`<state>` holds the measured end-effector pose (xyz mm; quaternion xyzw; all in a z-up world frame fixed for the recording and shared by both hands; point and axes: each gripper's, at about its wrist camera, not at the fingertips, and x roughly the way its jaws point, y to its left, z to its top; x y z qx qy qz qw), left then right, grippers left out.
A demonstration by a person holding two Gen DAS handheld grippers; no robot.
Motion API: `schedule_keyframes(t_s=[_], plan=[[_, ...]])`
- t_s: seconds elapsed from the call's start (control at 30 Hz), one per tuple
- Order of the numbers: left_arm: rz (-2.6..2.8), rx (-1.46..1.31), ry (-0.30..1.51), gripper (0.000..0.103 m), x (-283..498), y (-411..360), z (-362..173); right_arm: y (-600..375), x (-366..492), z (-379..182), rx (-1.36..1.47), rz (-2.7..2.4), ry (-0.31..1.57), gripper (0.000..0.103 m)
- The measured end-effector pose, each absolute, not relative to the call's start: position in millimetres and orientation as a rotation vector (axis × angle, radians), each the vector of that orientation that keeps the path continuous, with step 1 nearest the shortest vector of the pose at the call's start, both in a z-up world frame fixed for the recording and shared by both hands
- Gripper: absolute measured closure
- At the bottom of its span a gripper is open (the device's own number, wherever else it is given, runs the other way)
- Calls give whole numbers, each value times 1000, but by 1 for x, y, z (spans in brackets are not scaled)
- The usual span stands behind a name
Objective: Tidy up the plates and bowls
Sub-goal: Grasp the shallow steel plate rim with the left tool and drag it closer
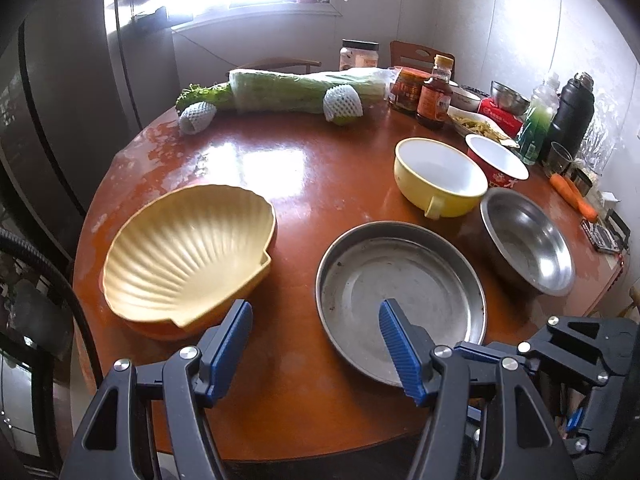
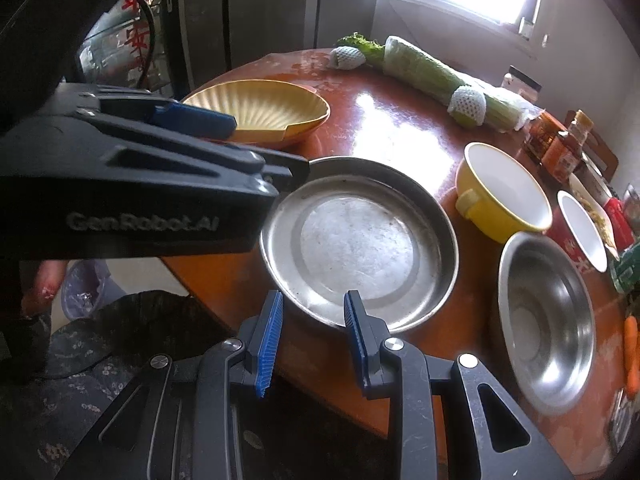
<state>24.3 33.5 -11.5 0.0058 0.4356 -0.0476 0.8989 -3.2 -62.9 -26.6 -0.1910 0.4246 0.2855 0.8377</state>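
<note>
1. Left wrist view: left gripper (image 1: pixel 316 322) jaws stand apart, empty, above the worktop (image 1: pixel 320 168) between shell dish (image 1: pixel 188 252) and steel plate (image 1: pixel 400 300).
2. Right gripper (image 2: pixel 314 310): jaws narrow, nothing held, over the plate's near rim.
3. Risk: both grippers crowd 1 plate; collision likely.
4. Risk: the plate is near the worktop edge; a nudge could drop it.

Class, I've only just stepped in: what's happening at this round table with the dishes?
A person holds a gripper in each hand above the near edge of the table. Neither holds anything. The left gripper is open between the shell-shaped dish and the flat metal pan; the right gripper hovers at the pan's near rim, jaws narrow but empty. The yellow bowl and steel bowl sit untouched.
</note>
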Motion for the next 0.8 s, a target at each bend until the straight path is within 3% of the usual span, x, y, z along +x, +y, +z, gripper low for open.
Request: schedule_keyframes(t_s=[0.33, 0.47, 0.8], plan=[[-93, -10, 894, 37, 22, 31, -19, -91, -17, -16, -280, 561, 862, 66], [-101, -9, 894, 37, 22, 28, -22, -109, -13, -11, -187, 500, 847, 54], [-110, -7, 909, 37, 26, 25, -32, -126, 7, -20, -57, 431, 871, 53]])
